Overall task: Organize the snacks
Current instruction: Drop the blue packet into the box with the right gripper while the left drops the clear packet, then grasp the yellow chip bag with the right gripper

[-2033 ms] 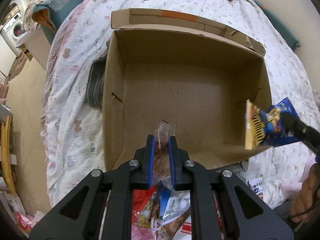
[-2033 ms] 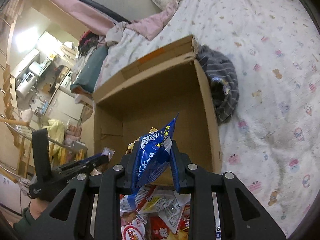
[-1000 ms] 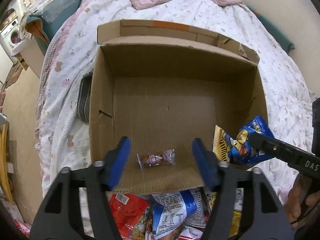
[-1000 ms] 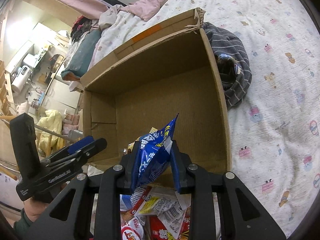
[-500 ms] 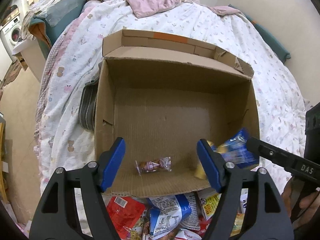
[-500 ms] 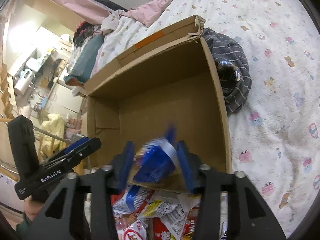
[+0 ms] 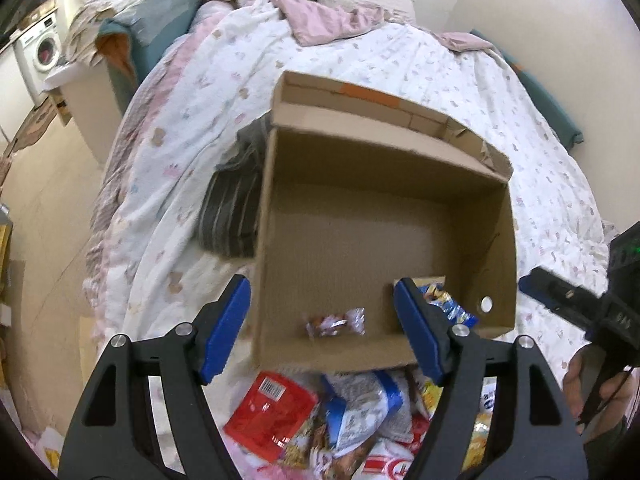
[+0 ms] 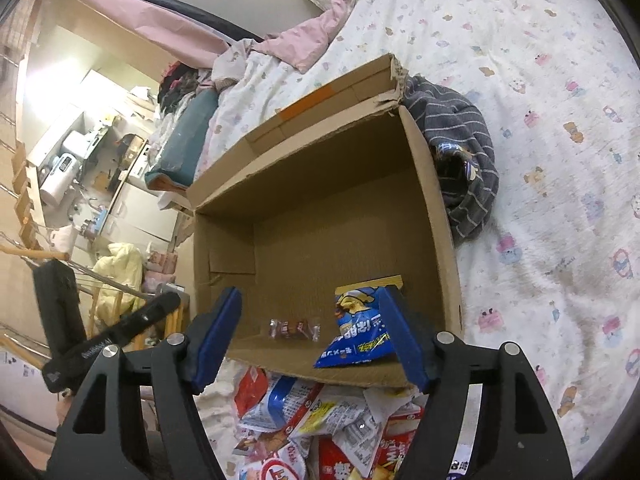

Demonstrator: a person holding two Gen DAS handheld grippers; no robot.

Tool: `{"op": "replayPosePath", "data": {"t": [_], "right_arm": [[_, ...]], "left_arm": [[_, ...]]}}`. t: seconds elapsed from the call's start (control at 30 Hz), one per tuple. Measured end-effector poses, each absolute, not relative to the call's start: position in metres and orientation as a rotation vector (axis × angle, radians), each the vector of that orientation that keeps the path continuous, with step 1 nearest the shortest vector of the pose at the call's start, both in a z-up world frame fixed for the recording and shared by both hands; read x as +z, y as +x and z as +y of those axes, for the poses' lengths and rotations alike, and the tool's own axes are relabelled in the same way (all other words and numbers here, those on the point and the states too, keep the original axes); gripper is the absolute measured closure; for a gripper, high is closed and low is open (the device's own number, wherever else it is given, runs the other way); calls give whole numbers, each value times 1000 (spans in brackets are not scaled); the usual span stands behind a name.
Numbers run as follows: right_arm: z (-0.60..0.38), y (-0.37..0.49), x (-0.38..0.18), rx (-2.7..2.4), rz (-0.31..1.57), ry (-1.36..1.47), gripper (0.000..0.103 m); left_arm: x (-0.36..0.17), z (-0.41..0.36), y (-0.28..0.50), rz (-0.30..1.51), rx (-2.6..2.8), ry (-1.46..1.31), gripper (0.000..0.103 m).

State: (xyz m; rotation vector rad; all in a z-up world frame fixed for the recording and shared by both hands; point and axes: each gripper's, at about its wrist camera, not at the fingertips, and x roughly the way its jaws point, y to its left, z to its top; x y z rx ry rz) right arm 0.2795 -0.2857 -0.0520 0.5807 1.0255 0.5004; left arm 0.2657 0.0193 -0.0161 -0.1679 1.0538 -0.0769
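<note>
Two snacks down in the cardboard box (image 8: pixel 436 216): blue chip bag (image 8: pixel 362 330) at lower centre-right of the right wrist view, small clear-wrapped candy (image 8: pixel 294 328) just left of it, long axis across the frame. Right gripper (image 8: pixel 310 336) opening, nothing gripped. Left gripper (image 7: pixel 322 326) wide, empty. Both angled down over the near wall. Loose snack pile (image 8: pixel 332 428) below, at frame bottom, nearer both grippers; probably next.

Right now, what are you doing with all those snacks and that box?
A person is sorting snacks into a cardboard box on the bed, with a gripper in each hand. Two are already inside: a small candy and a blue bag. The left gripper is open and empty. The right gripper holds nothing, its jaws opening. A pile of snacks waits just outside the box.
</note>
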Motion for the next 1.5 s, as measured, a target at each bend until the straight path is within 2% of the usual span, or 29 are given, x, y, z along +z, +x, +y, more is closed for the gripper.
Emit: {"op": "replayPosePath", "data": {"t": [0.6, 0.67, 0.73, 0.8, 0.9, 1.3, 1.5], "right_arm": [[-286, 200, -14, 517, 993, 510, 28], [-287, 187, -5, 531, 978, 498, 27], [-289, 176, 2, 527, 962, 488, 18], [-293, 164, 10, 510, 941, 472, 14], [-297, 153, 16, 491, 937, 442, 13], [-307, 126, 13, 342, 899, 358, 13], [-301, 123, -6, 291, 1010, 308, 13]], "left_arm": [[-7, 21, 192, 1087, -25, -164, 32], [-4, 17, 179, 1093, -24, -149, 32], [0, 14, 169, 1095, -20, -130, 32], [6, 10, 159, 1094, -23, -113, 32], [13, 4, 151, 1084, -34, -96, 32], [-2, -3, 164, 1065, -94, -80, 32], [-17, 8, 165, 1065, -84, -114, 32]]}}
